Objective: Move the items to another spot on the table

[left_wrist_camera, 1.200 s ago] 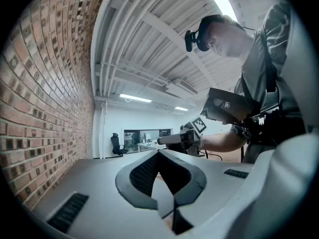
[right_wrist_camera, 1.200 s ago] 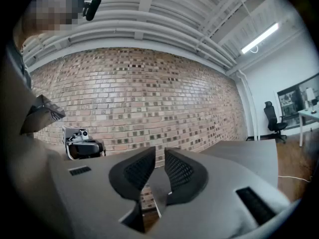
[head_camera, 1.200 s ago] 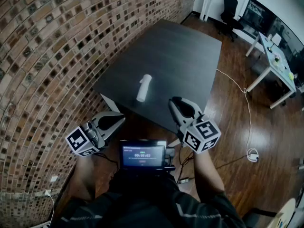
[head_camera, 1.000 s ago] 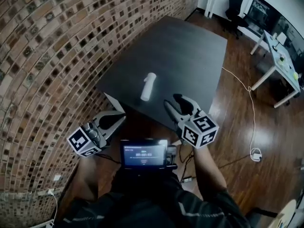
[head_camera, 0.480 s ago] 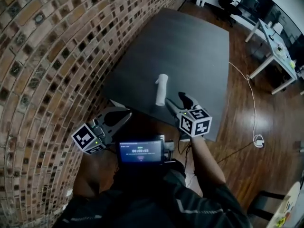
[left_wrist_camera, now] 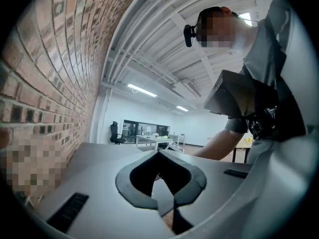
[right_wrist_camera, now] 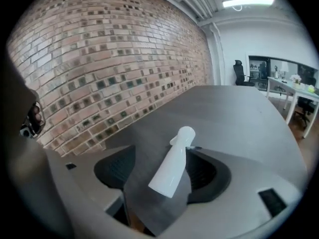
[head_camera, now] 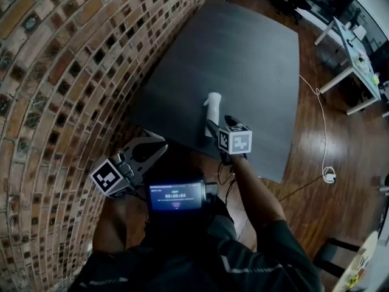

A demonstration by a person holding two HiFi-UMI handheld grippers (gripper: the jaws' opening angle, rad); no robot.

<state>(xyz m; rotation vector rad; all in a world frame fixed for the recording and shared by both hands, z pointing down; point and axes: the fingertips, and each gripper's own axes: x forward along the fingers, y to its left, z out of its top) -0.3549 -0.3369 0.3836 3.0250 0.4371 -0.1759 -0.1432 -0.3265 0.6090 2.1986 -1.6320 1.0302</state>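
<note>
A white spray bottle lies on its side near the front edge of the dark table, nozzle end pointing away from me. My right gripper reaches over the table edge at the bottle's base. In the right gripper view the bottle lies between the two dark pads with gaps on both sides, and the jaws are opening. My left gripper hangs off the table by the brick wall, its tips together and holding nothing; in the left gripper view its jaws meet at a point.
A brick wall runs along the table's left side. Wooden floor with a white cable lies to the right. A white desk and office chairs stand at the far right. A small screen hangs at my chest.
My right gripper has moved forward from beyond the table's front edge up to the bottle, and its jaws have spread wider. The left gripper has stayed where it was.
</note>
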